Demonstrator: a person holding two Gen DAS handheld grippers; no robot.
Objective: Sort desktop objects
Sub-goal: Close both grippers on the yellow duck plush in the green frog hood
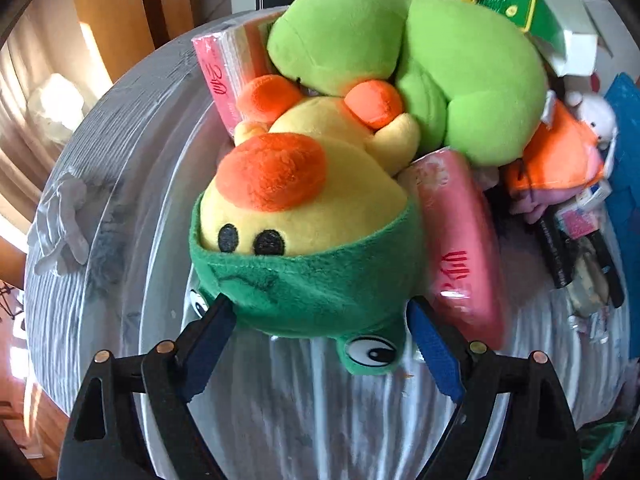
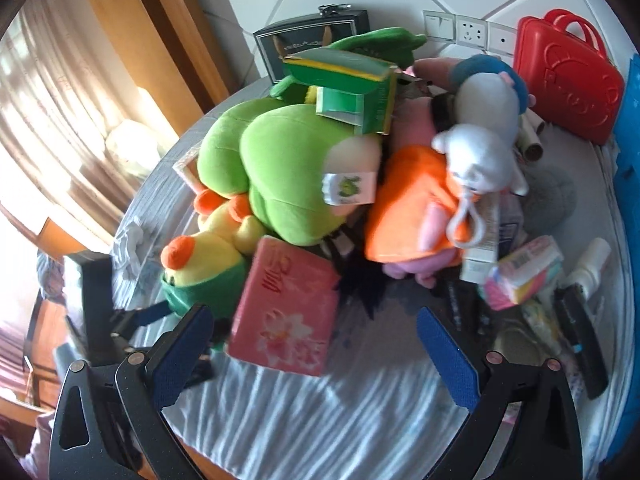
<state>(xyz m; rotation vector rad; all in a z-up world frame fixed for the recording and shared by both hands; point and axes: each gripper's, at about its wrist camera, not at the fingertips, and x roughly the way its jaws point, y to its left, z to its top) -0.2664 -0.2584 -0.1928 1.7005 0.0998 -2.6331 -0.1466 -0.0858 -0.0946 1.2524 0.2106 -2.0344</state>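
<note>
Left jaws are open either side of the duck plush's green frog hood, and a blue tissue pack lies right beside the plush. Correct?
Not quite: the tissue pack is pink, not blue, as the left wrist view shows. The rest holds: the left gripper has its jaws open either side of the green frog hood of the duck plush, and the pack lies right beside it.

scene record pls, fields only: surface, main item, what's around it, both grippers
surface: round table under a striped cloth
main item: yellow duck plush in a green frog hood, lying on its side
behind it: large lime green plush
right of it: pink tissue pack, touching the duck
second pack: pink tissue pack at rear, partly under the plush
back edge: red toy case
left gripper: open, fingers either side of the frog hood, pads not clearly pressing
right gripper: open, above the tissue pack, nothing held
</note>
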